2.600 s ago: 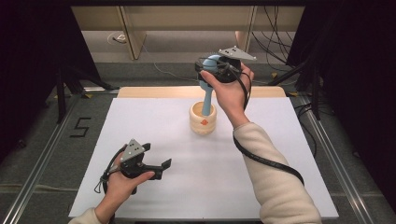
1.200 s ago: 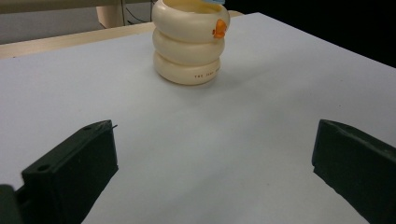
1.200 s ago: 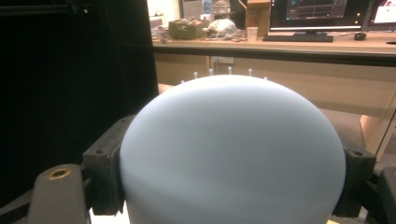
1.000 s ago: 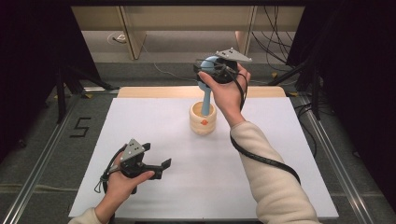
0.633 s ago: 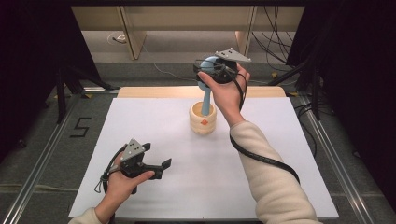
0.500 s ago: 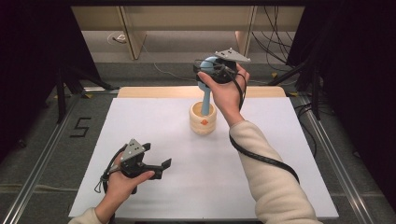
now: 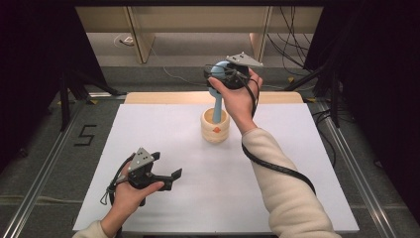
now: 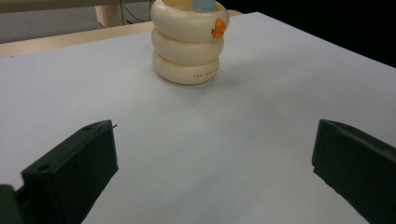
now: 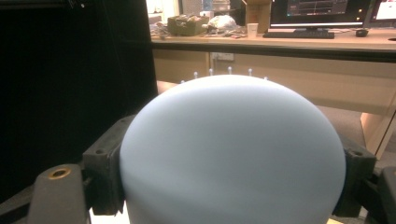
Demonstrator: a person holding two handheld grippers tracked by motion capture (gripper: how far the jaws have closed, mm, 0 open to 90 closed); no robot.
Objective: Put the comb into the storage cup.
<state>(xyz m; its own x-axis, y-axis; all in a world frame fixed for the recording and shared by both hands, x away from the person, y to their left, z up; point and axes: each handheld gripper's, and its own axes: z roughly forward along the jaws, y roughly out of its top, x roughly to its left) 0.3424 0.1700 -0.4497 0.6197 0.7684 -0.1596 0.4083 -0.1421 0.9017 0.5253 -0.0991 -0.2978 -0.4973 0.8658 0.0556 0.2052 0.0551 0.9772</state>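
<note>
A cream ribbed cup (image 7: 215,126) with a small orange mark stands on the white board (image 7: 148,129), toward the back middle. A pale blue tool stands upright in it, its stem (image 7: 218,106) rising to a round head (image 7: 216,69). My right gripper (image 7: 220,77) is held high over the cup, shut on that head. In the right gripper view the blue head (image 9: 233,140) sits between the two black jaws. My left gripper (image 7: 166,166) rests low at the front left, open and holding nothing. In the left gripper view the cup (image 8: 189,42) lies ahead, well beyond the spread jaws.
A wooden strip (image 7: 163,97) runs behind the board. Black curtains stand to both sides. The right gripper's cable (image 7: 277,166) hangs along the sleeve. A "5" mark (image 7: 85,135) is on the floor at the left. Bare board lies between the left gripper and the cup.
</note>
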